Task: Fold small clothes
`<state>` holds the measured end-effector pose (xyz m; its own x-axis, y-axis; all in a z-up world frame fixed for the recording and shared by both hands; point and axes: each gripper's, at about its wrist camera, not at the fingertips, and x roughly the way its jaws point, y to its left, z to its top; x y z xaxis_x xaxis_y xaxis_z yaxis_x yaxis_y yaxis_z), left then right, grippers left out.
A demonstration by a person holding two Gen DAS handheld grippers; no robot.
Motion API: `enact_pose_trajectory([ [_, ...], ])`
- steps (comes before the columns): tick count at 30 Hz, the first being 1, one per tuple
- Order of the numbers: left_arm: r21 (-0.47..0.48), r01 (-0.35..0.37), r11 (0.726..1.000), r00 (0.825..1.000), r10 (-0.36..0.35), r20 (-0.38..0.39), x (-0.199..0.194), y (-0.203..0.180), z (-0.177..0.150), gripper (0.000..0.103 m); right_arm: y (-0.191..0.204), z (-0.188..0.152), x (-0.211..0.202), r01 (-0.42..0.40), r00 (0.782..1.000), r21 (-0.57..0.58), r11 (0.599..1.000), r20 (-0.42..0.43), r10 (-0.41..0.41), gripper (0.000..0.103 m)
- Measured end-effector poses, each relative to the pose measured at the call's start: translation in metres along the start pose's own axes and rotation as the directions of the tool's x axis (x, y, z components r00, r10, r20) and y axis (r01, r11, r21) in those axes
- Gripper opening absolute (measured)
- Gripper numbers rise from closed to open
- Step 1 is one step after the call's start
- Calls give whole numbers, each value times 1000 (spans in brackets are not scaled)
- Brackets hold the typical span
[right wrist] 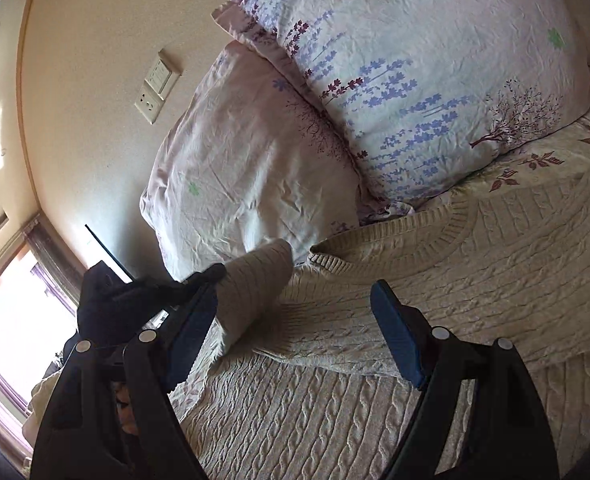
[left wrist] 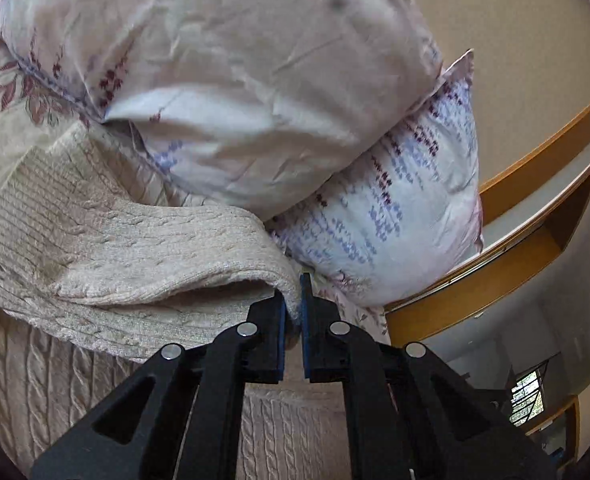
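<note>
A cream cable-knit sweater (left wrist: 107, 240) lies on the bed, its ribbed neckline (right wrist: 411, 236) toward the pillows. My left gripper (left wrist: 293, 300) is shut on a fold of the sweater and holds that part lifted over the body of the garment. In the right wrist view the left gripper (right wrist: 203, 280) shows at the left, gripping the raised sleeve (right wrist: 255, 280). My right gripper (right wrist: 295, 320) is open and empty, hovering just above the sweater's chest, with blue pads (right wrist: 399, 336) spread wide.
Two floral pillows (right wrist: 415, 80) (right wrist: 247, 160) are stacked at the head of the bed, right behind the sweater. A leaf-print bedspread (right wrist: 535, 156) lies under it. A wall with switch plates (right wrist: 157, 88) and a window (right wrist: 19, 312) are at left. Wooden shelving (left wrist: 535, 220) stands beyond the pillows.
</note>
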<state>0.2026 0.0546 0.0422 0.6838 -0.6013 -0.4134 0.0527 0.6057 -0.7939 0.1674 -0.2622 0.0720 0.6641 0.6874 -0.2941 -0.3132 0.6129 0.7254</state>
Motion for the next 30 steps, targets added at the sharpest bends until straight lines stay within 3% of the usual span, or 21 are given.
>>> enact_pose_trajectory([
  [2, -48, -37, 998, 997, 34, -75, 21, 17, -15, 7, -1, 1, 0, 4, 1000, 3, 1000, -3, -4, 81],
  [4, -91, -57, 994, 992, 46, -113, 28, 28, -23, 16, -2, 1, 1, 4, 1000, 6, 1000, -8, -4, 81],
  [8, -154, -50, 987, 997, 39, -69, 13, 36, -19, 45, -2, 2, 0, 7, 1000, 5, 1000, -8, -7, 81],
  [10, -196, -44, 980, 999, 42, -17, -1, 42, -12, 53, -2, 2, 0, 6, 1000, 8, 1000, -10, -6, 81],
  [15, -340, -59, 938, 996, 77, 38, -12, 63, 9, 52, -2, 2, 0, 8, 1000, 8, 1000, -9, -8, 81],
  [19, -465, -70, 883, 990, 118, 76, -17, 81, 13, 43, -3, 4, -5, 9, 1000, 13, 1000, 10, -10, 81],
  [21, -497, -94, 863, 979, 170, 110, -22, 82, 16, 31, -3, 5, -9, 12, 1000, 17, 1000, 26, -12, 81],
  [22, -490, -108, 865, 974, 192, 124, -23, 80, 18, 25, -3, 6, -12, 14, 999, 19, 1000, 39, -15, 81],
  [23, -465, -120, 877, 971, 202, 131, -22, 74, 21, 14, -3, 7, -15, 21, 998, 18, 1000, 55, -22, 81],
  [24, -429, -124, 895, 970, 200, 137, -20, 65, 24, 11, -3, 8, -19, 32, 997, 14, 999, 74, -33, 81],
  [27, -305, -97, 947, 978, 147, 145, -7, 29, 27, 8, -1, 12, -36, 70, 985, 6, 998, 159, -70, 81],
  [30, -152, -53, 987, 991, 71, 115, 19, -15, 18, 8, 1, 16, -57, 119, 957, -3, 993, 265, -114, 81],
])
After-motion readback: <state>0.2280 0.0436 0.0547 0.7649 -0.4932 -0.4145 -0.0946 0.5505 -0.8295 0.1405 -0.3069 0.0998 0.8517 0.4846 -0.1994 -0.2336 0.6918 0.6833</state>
